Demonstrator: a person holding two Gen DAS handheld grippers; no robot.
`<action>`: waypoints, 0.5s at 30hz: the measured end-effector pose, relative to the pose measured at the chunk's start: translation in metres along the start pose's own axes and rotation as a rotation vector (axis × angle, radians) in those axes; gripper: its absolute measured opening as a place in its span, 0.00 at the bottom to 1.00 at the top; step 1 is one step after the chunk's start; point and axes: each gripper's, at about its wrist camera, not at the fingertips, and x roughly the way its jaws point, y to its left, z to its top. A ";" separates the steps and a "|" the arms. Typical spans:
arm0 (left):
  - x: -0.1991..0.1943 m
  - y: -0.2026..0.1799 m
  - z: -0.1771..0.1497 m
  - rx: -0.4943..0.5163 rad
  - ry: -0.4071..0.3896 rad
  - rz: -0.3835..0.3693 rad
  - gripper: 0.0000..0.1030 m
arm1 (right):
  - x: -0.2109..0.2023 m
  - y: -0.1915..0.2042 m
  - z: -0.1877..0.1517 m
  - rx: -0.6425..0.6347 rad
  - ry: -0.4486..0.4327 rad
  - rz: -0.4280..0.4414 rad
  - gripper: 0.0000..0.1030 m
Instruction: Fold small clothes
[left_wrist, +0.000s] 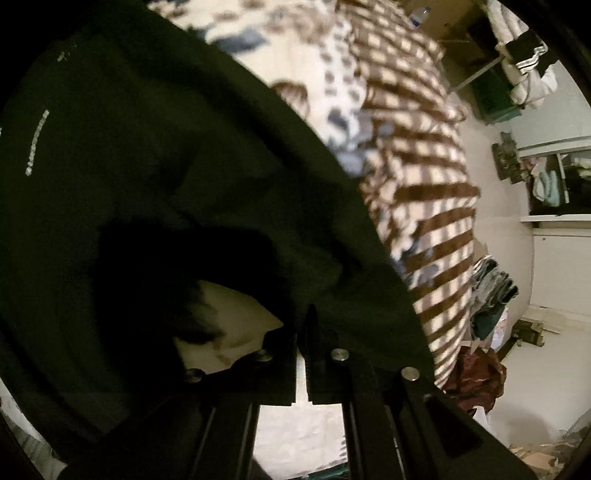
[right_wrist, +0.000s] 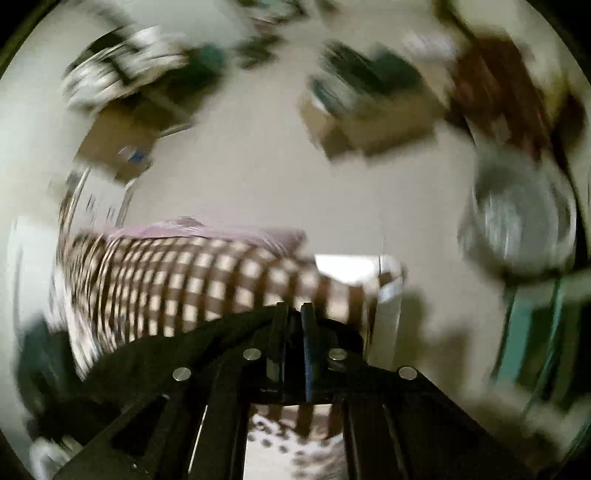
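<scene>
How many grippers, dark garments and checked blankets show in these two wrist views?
Grippers: 2, left gripper and right gripper, both pinching the cloth
Dark garments: 1, dark green garment
Checked blankets: 1, brown-and-cream checked blanket
Total: 4
</scene>
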 end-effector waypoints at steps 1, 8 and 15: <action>-0.003 0.011 0.004 0.003 -0.008 -0.008 0.01 | -0.010 0.012 0.004 -0.079 -0.035 0.003 0.06; -0.002 0.047 -0.043 0.052 0.010 0.039 0.01 | -0.046 0.079 -0.048 -0.879 -0.240 -0.098 0.06; 0.009 0.106 -0.061 0.038 0.064 0.100 0.02 | 0.010 0.012 -0.063 -0.608 0.199 -0.053 0.35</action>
